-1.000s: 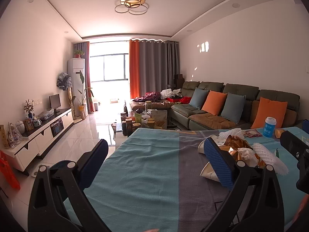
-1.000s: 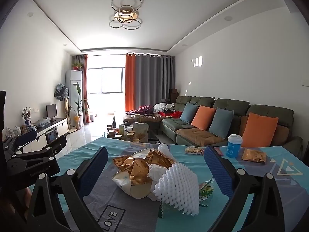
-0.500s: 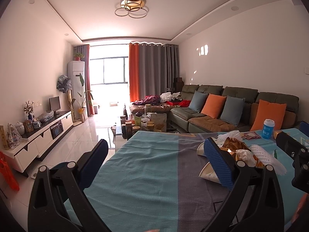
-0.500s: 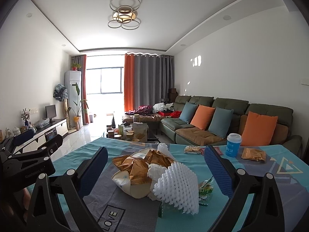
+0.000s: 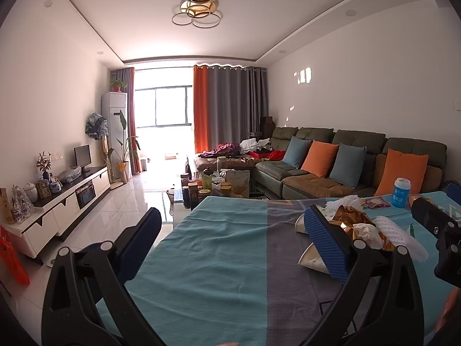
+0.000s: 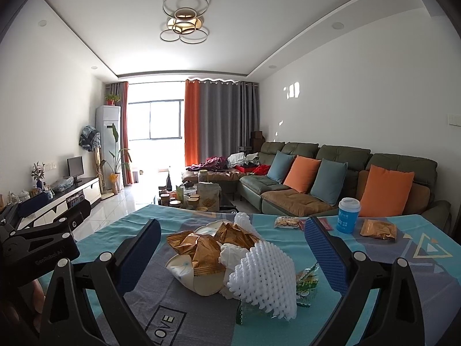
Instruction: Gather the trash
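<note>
- Teal and grey cloth covers the table (image 6: 389, 248), and the trash lies on it in one heap.
- In the right wrist view the heap is between the two spread fingers of the right gripper (image 6: 230, 248). The gripper is released and holds nothing.
- The heap has a white paper bowl (image 6: 198, 282) tipped on its side, crumpled gold wrappers (image 6: 201, 248) on and behind it, a white foam fruit net (image 6: 265, 276) at the near right, and a green printed wrapper (image 6: 306, 284) partly under the net.
- A crumpled white tissue (image 6: 229, 255) sits between the gold wrappers and the foam net, touching both.
- Farther back on the table stand a blue cup with a white lid (image 6: 348, 214), a gold snack packet (image 6: 379, 229) just to its right, and a clear snack packet (image 6: 285, 222) to its left, all apart from the heap.
- The left gripper (image 5: 230, 233) is also released, its fingers wide apart over bare cloth at the left part of the table, holding nothing.
- In the left wrist view the heap is behind the right-hand finger, which hides part of the paper bowl (image 5: 309, 259); the foam fruit net (image 5: 399, 235) shows beyond it.
- Black parts of the right gripper show at the right edge of the left view, near the heap.
- Behind the table is a green sofa (image 6: 331, 155) with orange and blue cushions.
</note>
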`<action>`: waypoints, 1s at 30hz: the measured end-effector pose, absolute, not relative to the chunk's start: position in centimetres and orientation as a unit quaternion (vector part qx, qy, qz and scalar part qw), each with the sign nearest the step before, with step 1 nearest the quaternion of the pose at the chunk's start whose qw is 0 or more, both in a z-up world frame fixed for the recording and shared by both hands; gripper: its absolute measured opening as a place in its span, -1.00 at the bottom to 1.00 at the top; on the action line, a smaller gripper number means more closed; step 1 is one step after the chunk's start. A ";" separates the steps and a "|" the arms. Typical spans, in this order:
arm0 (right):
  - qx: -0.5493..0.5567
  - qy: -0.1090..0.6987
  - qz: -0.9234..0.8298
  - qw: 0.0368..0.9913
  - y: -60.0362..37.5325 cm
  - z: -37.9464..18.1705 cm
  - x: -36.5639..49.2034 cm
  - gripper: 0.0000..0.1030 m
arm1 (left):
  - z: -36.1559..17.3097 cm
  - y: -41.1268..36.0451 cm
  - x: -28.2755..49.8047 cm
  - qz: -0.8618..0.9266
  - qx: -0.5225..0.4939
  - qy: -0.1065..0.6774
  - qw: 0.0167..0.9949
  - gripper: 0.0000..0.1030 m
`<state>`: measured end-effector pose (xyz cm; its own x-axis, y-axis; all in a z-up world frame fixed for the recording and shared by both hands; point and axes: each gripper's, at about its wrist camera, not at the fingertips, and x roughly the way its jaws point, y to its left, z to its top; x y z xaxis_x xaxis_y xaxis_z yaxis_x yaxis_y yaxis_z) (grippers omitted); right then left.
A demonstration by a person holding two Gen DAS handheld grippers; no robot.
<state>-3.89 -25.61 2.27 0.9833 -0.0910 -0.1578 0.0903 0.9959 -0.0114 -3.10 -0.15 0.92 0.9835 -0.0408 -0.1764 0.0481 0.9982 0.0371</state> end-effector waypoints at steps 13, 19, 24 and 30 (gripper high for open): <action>0.000 0.082 -0.046 0.996 -25.8 2.2 -4.0 0.87 | 0.8 0.0 -2.5 -0.023 0.019 0.086 0.996 0.89; 0.000 0.083 -0.046 0.995 -25.7 2.1 -4.0 0.87 | 0.8 -0.1 -3.0 -0.022 0.021 0.086 0.996 0.89; 0.001 0.084 -0.045 0.995 -25.7 2.1 -4.0 0.87 | 0.7 -0.5 -2.7 -0.023 0.019 0.087 0.996 0.89; 0.003 0.088 -0.045 0.995 -25.7 2.0 -3.9 0.87 | 0.8 0.1 -3.2 -0.026 0.019 0.088 0.996 0.89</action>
